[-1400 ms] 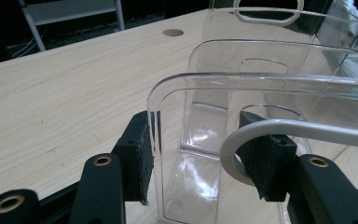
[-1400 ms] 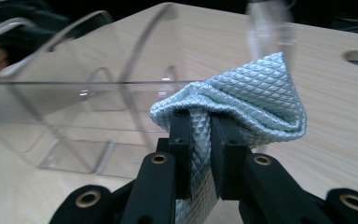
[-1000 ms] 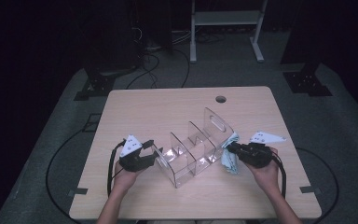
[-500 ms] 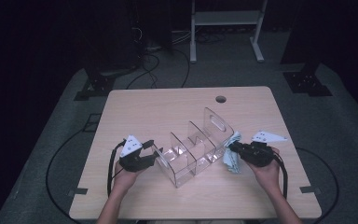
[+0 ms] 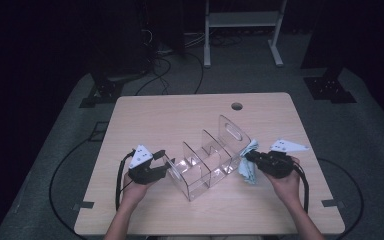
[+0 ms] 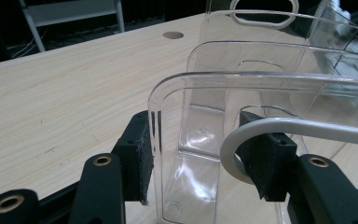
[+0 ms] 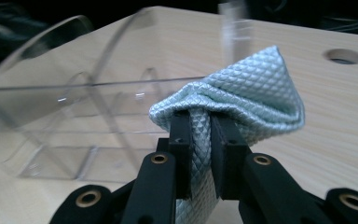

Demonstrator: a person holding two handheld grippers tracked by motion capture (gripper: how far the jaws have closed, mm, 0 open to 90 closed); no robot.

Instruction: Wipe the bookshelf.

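A clear plastic organizer (image 5: pixel 211 159) with several upright dividers stands aslant in the middle of the wooden table (image 5: pixel 180 120). My left gripper (image 5: pixel 163 167) holds its near left end. In the left gripper view the jaws (image 6: pixel 200 158) straddle the organizer's (image 6: pixel 261 60) end wall, with one pad (image 6: pixel 142 158) against the wall's outside and the other inside. My right gripper (image 5: pixel 249 157) is at the organizer's right end, shut on a folded light blue cloth (image 5: pixel 248 171). In the right gripper view the cloth (image 7: pixel 251 88) bulges above the pinching jaws (image 7: pixel 200 122), beside the organizer (image 7: pixel 74 112).
A round cable hole (image 5: pixel 237 106) sits near the table's far edge. Bare tabletop lies beyond and in front of the organizer. Behind the table are a white metal stand (image 5: pixel 240 20), dark equipment bases and cables (image 5: pixel 170 55) on the grey floor.
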